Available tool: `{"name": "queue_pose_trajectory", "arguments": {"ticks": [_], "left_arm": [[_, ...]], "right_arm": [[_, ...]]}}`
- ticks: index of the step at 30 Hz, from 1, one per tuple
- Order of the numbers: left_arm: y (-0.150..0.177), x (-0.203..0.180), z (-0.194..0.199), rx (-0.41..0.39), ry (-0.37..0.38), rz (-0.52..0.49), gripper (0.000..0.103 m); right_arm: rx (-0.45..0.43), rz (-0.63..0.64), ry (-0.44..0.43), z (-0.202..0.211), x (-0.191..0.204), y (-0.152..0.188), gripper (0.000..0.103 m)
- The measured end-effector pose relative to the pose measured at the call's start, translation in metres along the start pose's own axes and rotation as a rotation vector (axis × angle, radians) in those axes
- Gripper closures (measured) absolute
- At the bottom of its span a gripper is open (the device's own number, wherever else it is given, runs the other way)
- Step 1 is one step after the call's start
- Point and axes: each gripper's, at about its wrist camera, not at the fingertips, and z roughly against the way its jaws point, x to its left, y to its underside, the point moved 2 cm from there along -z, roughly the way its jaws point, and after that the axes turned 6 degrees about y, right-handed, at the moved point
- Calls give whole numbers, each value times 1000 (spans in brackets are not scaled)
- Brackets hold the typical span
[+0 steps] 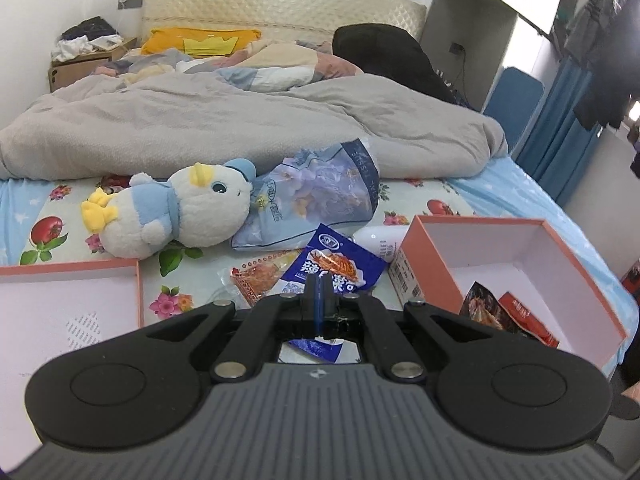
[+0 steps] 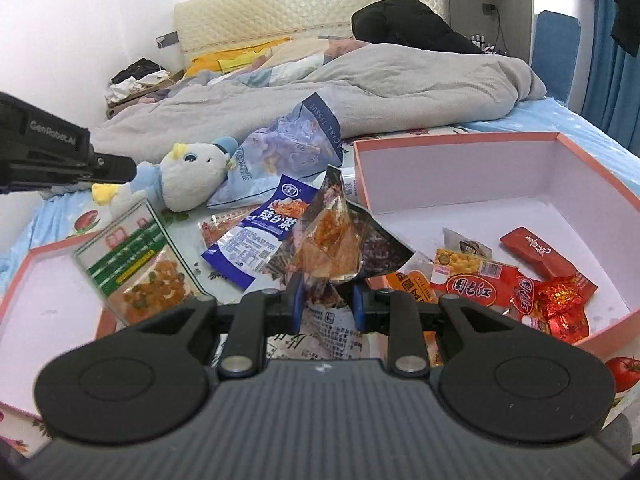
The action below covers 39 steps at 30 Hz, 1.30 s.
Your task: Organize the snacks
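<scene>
My left gripper (image 1: 319, 285) is shut on a blue snack packet (image 1: 335, 263) and holds it above the bed. The same blue packet shows in the right wrist view (image 2: 262, 232). My right gripper (image 2: 327, 292) is shut on a crumpled dark packet with orange filling (image 2: 335, 246), held beside the left wall of the pink box (image 2: 452, 188). The box holds several red and orange snack packets (image 2: 500, 280). In the left wrist view the pink box (image 1: 520, 248) stands at the right with two packets inside. An orange-red packet (image 1: 256, 276) lies on the sheet.
A pink box lid (image 1: 60, 304) lies at the left, with a green-label packet (image 2: 136, 256) on its edge. A plush duck (image 1: 176, 212), a blue tissue pack (image 1: 316, 196) and a white bottle (image 1: 380, 240) lie behind. A grey duvet (image 1: 240, 128) covers the far bed.
</scene>
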Motion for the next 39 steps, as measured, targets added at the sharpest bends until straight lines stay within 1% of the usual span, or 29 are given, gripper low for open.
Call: {"name": "queue_pose_trajectory", "arguments": {"ticks": [1,2,5,8,11,14,16,17,18,19,20,21,26,27,32,37,39], "left_arm": [[2,2,-3,6,-11,-4,103],[6,6,-8,29,-13,-2,103],[20,29,-22,105,-21,57,103],[35,49,-32,152,-32,73,103],[47,63,-44,188,-48,55,102],[59,71,-59,248,-49,28,101],[65,72,-69,275,-31,6,90],[68,71,-74,288,-30,-4,76],[71,70,-79,301,-28,-21,56],[73,67,-83,304,-24,-39,47],[76,65,-85,299,-19,-65,34],[77,61,-88,297,-13,-88,28],[85,45,-104,359,32,-177,14],[88,40,-107,369,36,-205,13],[100,21,-116,379,-32,-354,13],[109,5,-122,347,-94,-503,13],[113,0,-126,346,-116,-541,14]], "right_arm": [[4,1,-6,0,0,1,76],[9,6,-16,0,1,2,76],[20,33,-37,2,6,9,76],[49,57,-61,-1,12,19,76],[79,78,-74,-8,18,28,76],[108,92,-84,-14,23,37,76],[122,97,-92,-17,25,41,76],[127,102,-94,-18,26,43,76],[129,106,-96,-18,27,44,76],[131,111,-97,-19,28,46,76],[132,112,-99,-18,28,47,76],[133,112,-100,-17,27,47,76],[135,109,-98,-15,22,50,76],[136,107,-98,-15,20,50,76],[137,102,-97,-12,14,53,76],[142,91,-97,-11,8,56,76],[140,85,-96,-11,6,56,76]]}}
